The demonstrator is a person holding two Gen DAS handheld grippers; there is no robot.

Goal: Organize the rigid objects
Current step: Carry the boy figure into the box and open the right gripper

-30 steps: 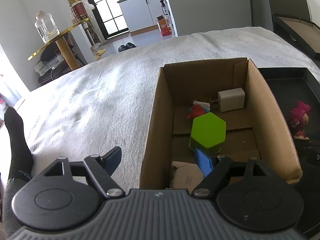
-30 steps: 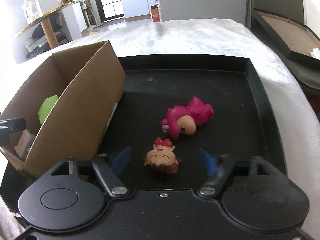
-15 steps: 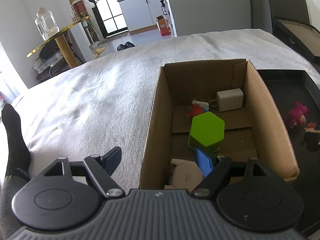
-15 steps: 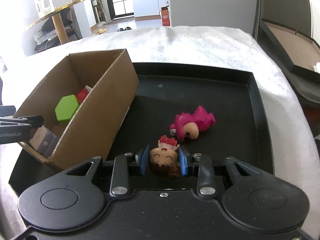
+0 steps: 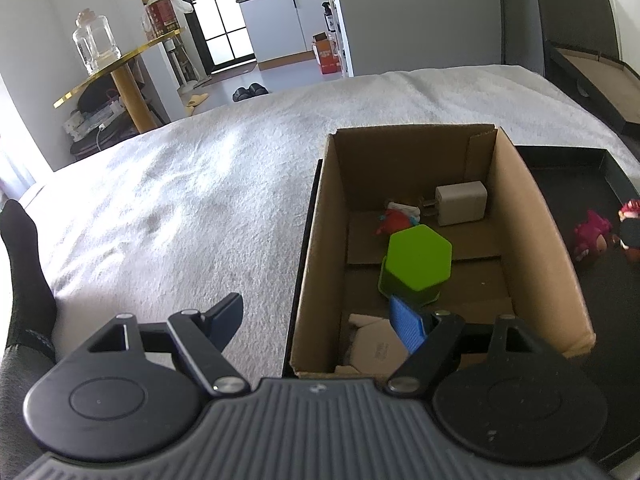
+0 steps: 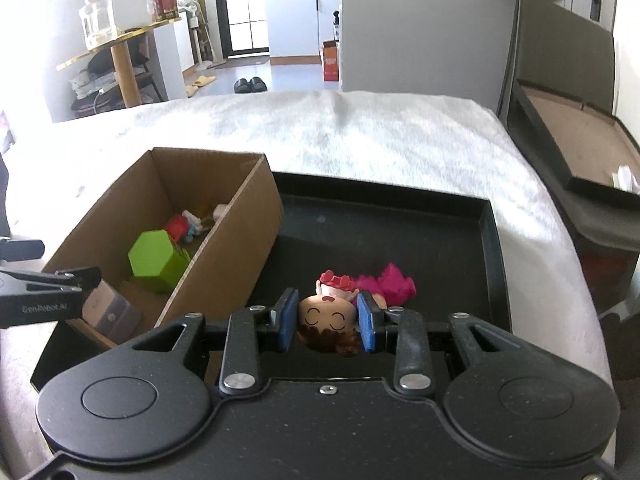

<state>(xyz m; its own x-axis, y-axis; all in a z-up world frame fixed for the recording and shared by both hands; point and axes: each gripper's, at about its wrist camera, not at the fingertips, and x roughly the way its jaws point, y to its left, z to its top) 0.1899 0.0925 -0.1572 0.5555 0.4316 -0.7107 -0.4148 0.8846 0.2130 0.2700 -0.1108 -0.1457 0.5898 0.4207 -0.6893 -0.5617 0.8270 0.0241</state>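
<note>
My right gripper (image 6: pixel 327 320) is shut on a small doll figure (image 6: pixel 330 316) with brown hair and a red bow, held above the black tray (image 6: pixel 494 248). A pink plush-like figure (image 6: pixel 390 286) lies on the tray just behind it; it also shows in the left wrist view (image 5: pixel 592 236). The cardboard box (image 6: pixel 256 232) stands on the tray's left side and holds a green hexagonal block (image 5: pixel 416 264), a white charger (image 5: pixel 460 202) and a red toy (image 5: pixel 396 220). My left gripper (image 5: pixel 320 320) is open and straddles the box's near left wall (image 5: pixel 316 248).
The tray lies on a white bedcover (image 5: pixel 180 200). A tan flat piece (image 5: pixel 374 348) lies in the box's near end. A dark open case (image 6: pixel 572 148) sits to the right of the bed. A gold side table (image 5: pixel 120 68) with a jar stands far left.
My right gripper closed on the doll figure and lifted it off the tray, pulling back. My left gripper stayed open at the box and drew back slightly.
</note>
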